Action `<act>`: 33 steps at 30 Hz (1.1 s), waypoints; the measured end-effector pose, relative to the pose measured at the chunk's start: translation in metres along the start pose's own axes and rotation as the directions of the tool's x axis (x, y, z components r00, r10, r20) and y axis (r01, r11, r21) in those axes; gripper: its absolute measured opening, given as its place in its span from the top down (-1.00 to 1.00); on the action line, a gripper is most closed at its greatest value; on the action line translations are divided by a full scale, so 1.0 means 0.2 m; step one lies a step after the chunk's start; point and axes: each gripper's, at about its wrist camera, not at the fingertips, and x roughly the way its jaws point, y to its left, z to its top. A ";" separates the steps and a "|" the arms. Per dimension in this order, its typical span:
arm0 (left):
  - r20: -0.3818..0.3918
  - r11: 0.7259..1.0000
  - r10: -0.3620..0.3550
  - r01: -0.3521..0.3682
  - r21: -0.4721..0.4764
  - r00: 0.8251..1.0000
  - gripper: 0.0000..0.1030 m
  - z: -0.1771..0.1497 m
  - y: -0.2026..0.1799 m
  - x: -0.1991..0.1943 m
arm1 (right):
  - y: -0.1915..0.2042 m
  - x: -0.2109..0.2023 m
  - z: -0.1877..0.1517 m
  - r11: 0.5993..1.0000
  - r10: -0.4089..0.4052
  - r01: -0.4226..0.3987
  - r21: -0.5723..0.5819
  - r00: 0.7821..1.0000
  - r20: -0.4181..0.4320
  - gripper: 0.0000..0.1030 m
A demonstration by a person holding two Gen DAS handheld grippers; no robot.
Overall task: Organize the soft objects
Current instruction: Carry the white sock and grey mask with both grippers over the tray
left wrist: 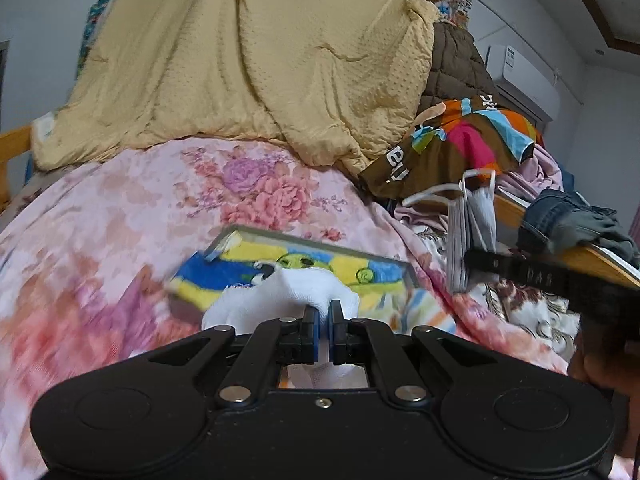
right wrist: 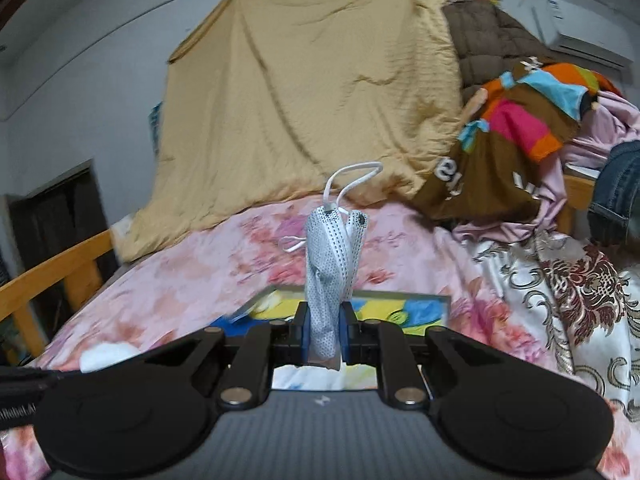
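My left gripper (left wrist: 324,316) pinched a bunched white sock (left wrist: 280,296) above the bed's floral sheet (left wrist: 120,216). My right gripper (right wrist: 325,322) clamped a folded face mask (right wrist: 332,256), its long axis upright, loops topmost.

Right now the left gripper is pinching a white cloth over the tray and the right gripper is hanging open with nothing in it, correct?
Not quite. The left gripper is indeed shut on the white cloth above the tray, but the right gripper is not open: the right wrist view shows it shut on a folded face mask standing upright between its fingers.
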 end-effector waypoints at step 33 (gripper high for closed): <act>-0.337 0.992 -0.122 0.101 -0.080 0.934 0.90 0.02 -0.09 1.17 | -0.39 0.61 -0.21 0.966 0.048 0.051 0.252 0.927 -0.371 0.50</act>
